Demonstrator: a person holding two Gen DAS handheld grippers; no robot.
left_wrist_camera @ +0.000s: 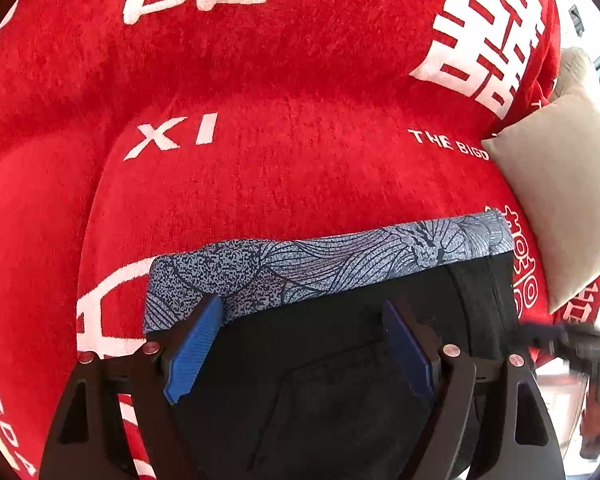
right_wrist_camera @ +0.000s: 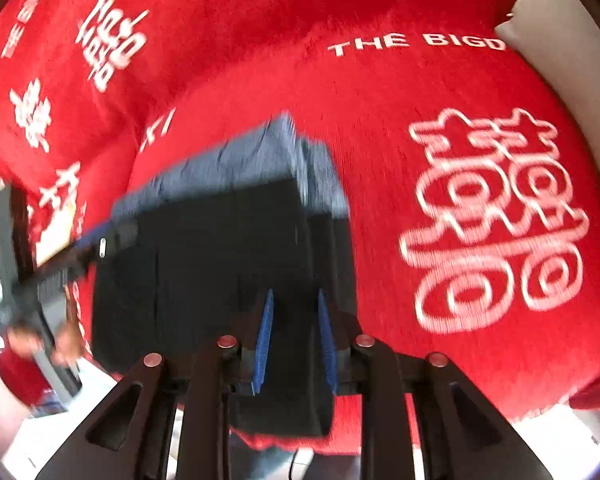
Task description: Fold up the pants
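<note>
Pants (left_wrist_camera: 340,360) lie folded on the red cover (left_wrist_camera: 300,160), black denim with a patterned grey-blue band along the far edge. Your left gripper (left_wrist_camera: 300,344) stands wide apart over them. Only the right view shows your right gripper (right_wrist_camera: 294,336) with its fingers narrowly apart; whether they pinch the cloth you cannot tell. A beige cushion (left_wrist_camera: 560,200) sits beside.
</note>
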